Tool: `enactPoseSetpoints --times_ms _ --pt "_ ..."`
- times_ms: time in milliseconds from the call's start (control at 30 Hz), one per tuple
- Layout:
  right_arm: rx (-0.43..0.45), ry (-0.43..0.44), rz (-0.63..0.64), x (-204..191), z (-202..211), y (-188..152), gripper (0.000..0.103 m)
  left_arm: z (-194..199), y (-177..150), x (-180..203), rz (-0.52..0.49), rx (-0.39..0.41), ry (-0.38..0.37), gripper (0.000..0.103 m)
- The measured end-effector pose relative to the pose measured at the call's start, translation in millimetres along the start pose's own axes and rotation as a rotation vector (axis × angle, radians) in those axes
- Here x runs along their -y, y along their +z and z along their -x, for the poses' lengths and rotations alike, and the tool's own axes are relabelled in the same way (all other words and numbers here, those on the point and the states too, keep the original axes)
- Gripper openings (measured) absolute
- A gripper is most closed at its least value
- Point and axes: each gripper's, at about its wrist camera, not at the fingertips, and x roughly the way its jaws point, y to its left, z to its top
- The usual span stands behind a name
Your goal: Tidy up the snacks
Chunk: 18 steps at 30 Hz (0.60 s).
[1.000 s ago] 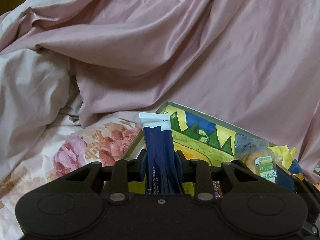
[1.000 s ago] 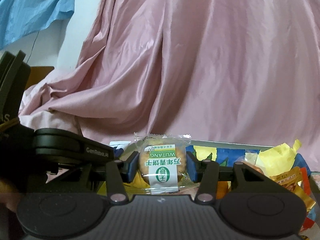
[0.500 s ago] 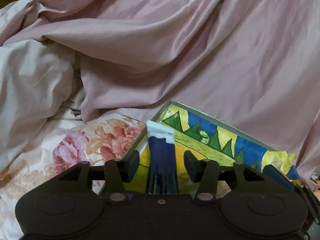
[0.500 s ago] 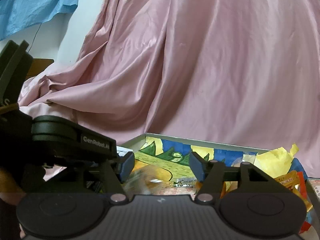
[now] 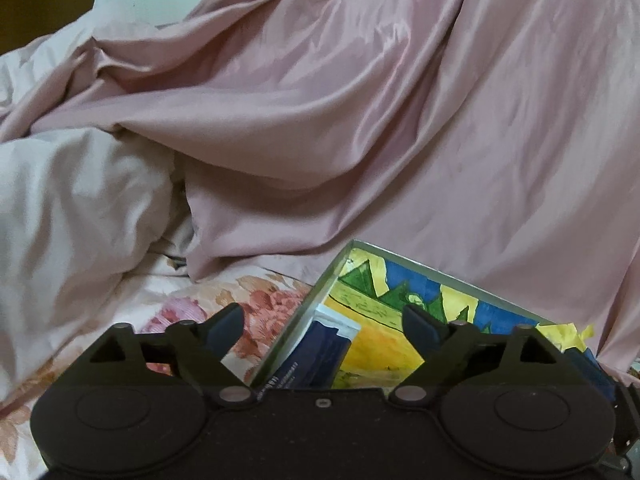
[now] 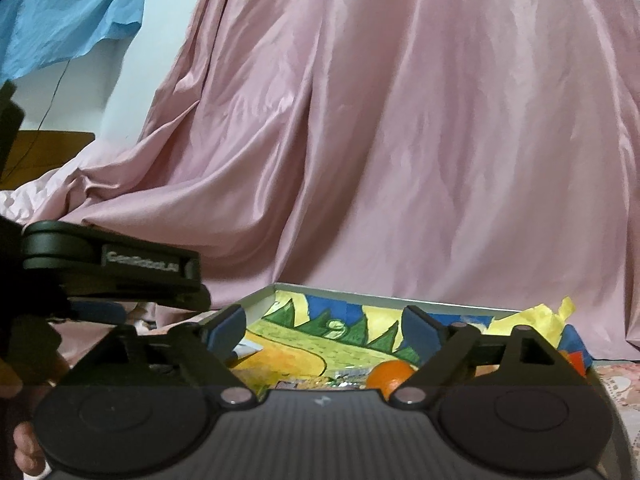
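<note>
A shallow box (image 5: 400,258) with a painted yellow, green and blue floor lies on the bed. Inside, against its left wall, rests a dark blue snack packet (image 5: 326,346) with a white end. My left gripper (image 5: 322,320) hangs just above the packet; its jaws are opening and do not touch it. My right gripper (image 6: 322,322) hovers over the same box (image 6: 360,293), its jaws opening with nothing between them. An orange round snack (image 6: 390,374) and glittery wrappers lie below it. In the right wrist view the left gripper (image 6: 192,280) shows side-on at the left.
Pink satin sheet (image 5: 400,120) drapes behind and around the box. A floral bedcover (image 5: 180,312) and pale quilt (image 5: 72,220) lie left. Crumpled yellow paper (image 6: 536,320) fills the box's right end. A hand (image 6: 24,452) holds the left gripper. Blue cloth (image 6: 60,20) hangs behind.
Both grippers opened. The blue packet dropped from the left jaws and now leans flat in the box. The green-labelled biscuit packet fell from the right jaws out of sight.
</note>
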Motion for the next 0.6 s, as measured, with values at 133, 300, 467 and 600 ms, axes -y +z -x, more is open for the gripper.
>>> enactPoseSetpoints --times_ms 133,300,467,600 --pt "0.012 -0.014 -0.009 2.9 5.7 4.0 0.095 10.2 2.4 -0.9 -0.007 0.020 0.013 0.097" --pt "0.037 -0.026 -0.018 5.1 15.5 10.2 0.101 22.7 5.3 -1.3 -0.016 0.038 0.028 0.099" --pt "0.062 -0.038 -0.030 7.5 27.3 17.6 0.103 36.7 7.3 0.0 -0.028 0.058 0.043 0.102" --pt "0.078 -0.048 -0.037 9.3 37.7 22.1 0.103 48.6 8.3 2.8 -0.038 0.067 0.041 0.102"
